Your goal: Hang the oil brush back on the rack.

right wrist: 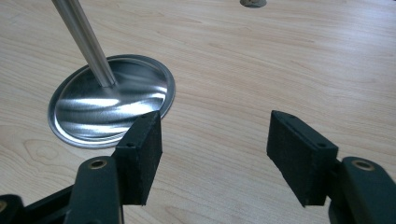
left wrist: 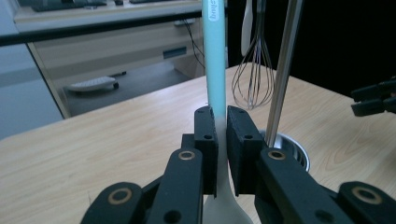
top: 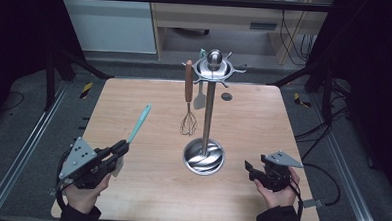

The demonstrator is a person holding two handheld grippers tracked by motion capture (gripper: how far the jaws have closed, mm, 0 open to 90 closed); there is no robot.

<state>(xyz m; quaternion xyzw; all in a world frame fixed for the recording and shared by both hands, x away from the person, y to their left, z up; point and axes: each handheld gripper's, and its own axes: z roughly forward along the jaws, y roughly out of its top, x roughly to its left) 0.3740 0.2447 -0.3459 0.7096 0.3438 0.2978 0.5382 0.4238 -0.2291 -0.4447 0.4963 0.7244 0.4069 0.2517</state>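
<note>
Hanging from the rack: whisk, spatula.

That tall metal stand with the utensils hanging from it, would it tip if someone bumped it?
Probably not from a light bump: the stand sits on a broad round base. A knock near its top could rock it, since the whisk hangs high and would likely swing.

A light wooden table carries a steel utensil stand and a small dark disc.
</note>
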